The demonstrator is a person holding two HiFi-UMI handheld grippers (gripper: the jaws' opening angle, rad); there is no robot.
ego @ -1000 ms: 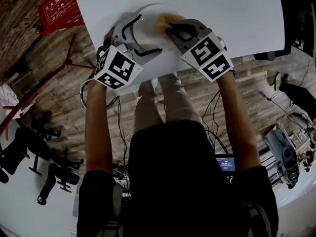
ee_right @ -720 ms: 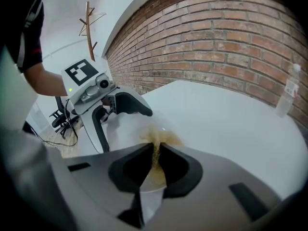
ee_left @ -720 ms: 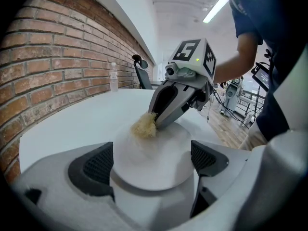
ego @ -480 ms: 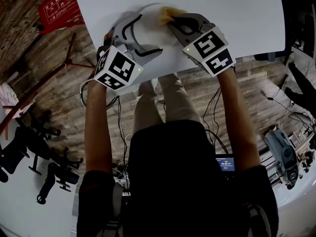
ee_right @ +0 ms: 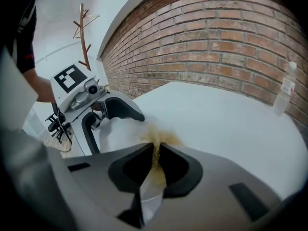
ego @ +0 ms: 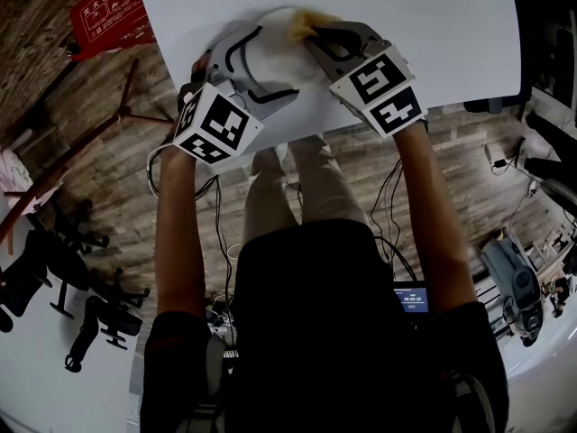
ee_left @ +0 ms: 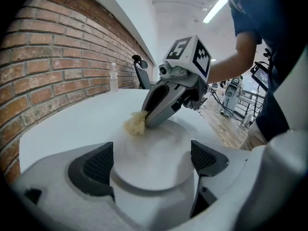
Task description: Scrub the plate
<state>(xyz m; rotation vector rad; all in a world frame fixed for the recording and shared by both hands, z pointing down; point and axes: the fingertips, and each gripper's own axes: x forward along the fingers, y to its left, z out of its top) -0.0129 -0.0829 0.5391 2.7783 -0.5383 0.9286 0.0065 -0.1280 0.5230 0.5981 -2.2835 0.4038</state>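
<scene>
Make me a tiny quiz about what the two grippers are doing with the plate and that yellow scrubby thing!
1. True or false: the right gripper pinches the yellow fibrous scrubber.
2. What sits between the jaws of the left gripper? A) the round white plate B) a clear bottle C) nothing
3. Fill in: the wall beside the white table is made of ____.
Key: 1 true; 2 A; 3 brick.
</scene>
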